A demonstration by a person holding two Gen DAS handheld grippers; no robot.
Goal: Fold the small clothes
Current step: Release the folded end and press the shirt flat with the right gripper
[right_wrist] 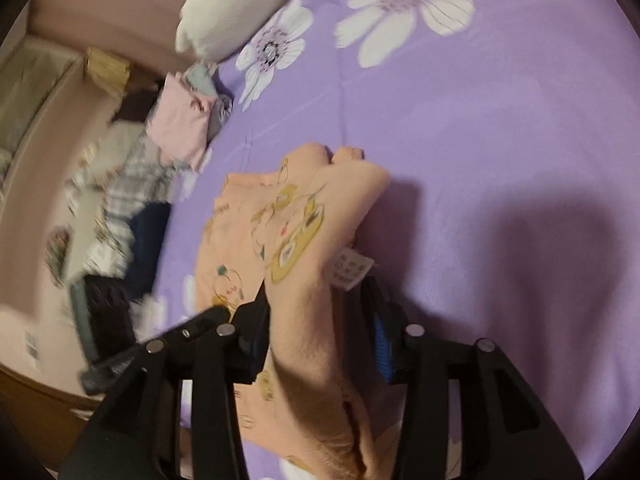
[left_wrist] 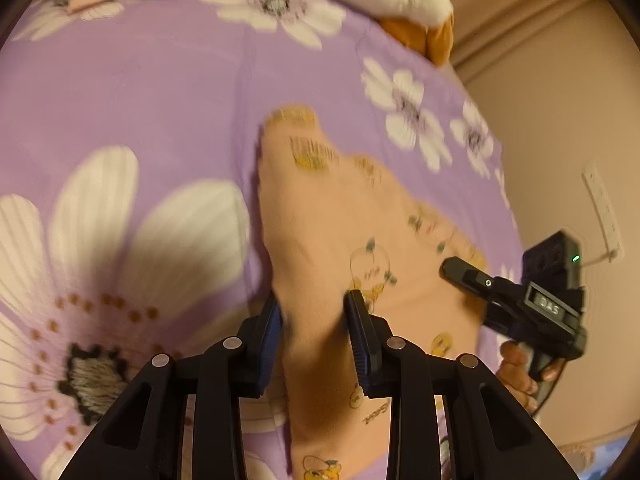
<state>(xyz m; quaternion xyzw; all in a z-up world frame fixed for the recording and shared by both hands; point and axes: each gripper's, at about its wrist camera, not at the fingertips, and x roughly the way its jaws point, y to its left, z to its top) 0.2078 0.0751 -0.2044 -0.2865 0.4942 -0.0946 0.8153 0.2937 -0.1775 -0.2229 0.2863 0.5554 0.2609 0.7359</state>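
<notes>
A small peach garment (left_wrist: 340, 216) with yellow cartoon prints lies on the purple flowered bedsheet (left_wrist: 168, 92). My left gripper (left_wrist: 314, 300) is shut on a raised fold of it, the cloth pinched between its blue pads. My right gripper (right_wrist: 316, 292) is shut on another bunched part of the same garment (right_wrist: 296, 216), near its white care label (right_wrist: 352, 268). The right gripper also shows in the left wrist view (left_wrist: 460, 270), at the garment's right edge. The cloth is lifted between both grippers and blurred by motion.
A white pillow (right_wrist: 236, 4) and an orange item (left_wrist: 420, 36) lie at the bed's far end. Folded pink clothes (right_wrist: 184, 120) sit near the bed edge, with a mixed pile of clothes (right_wrist: 116, 208) beyond it. The bed edge drops off to a beige floor (left_wrist: 560, 140).
</notes>
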